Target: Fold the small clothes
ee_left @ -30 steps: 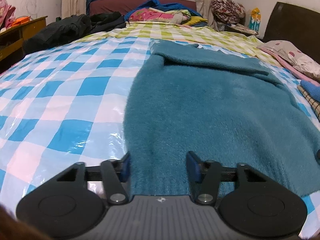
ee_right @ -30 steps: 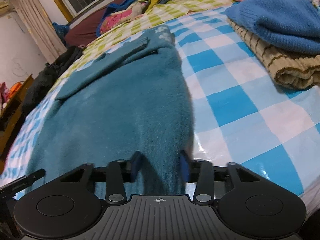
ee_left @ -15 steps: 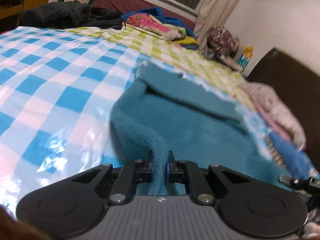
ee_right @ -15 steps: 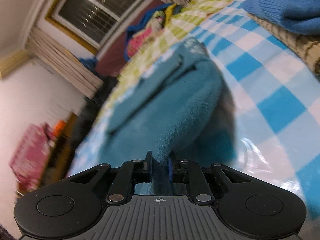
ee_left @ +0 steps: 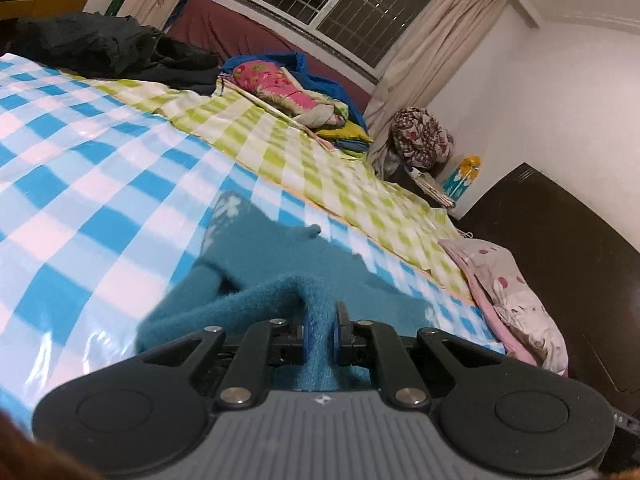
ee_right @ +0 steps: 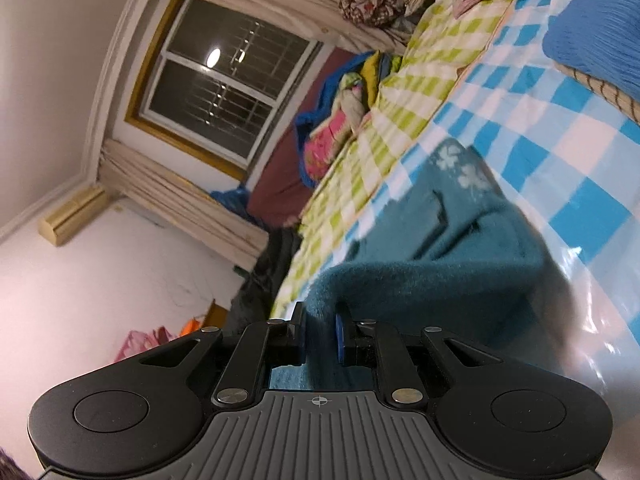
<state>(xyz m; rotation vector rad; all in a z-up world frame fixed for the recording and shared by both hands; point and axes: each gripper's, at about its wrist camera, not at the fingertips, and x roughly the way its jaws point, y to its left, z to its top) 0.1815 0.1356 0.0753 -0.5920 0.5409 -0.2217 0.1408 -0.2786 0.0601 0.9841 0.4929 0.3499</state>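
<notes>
Beside teal sweater [ee_right: 460, 264]: blue knit [ee_right: 596, 40].

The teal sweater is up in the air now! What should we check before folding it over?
1. Left hand-held gripper shut on the teal sweater: ok.
2. Right hand-held gripper shut on it too: ok.
3. Near edge lifted off the blue checked sheet: ok.
4. Far end lying flat on the sheet: ok.
5. Both corners held level: cannot tell.
6. Folded clothes stack lies clear of the sweater: ok.
</notes>
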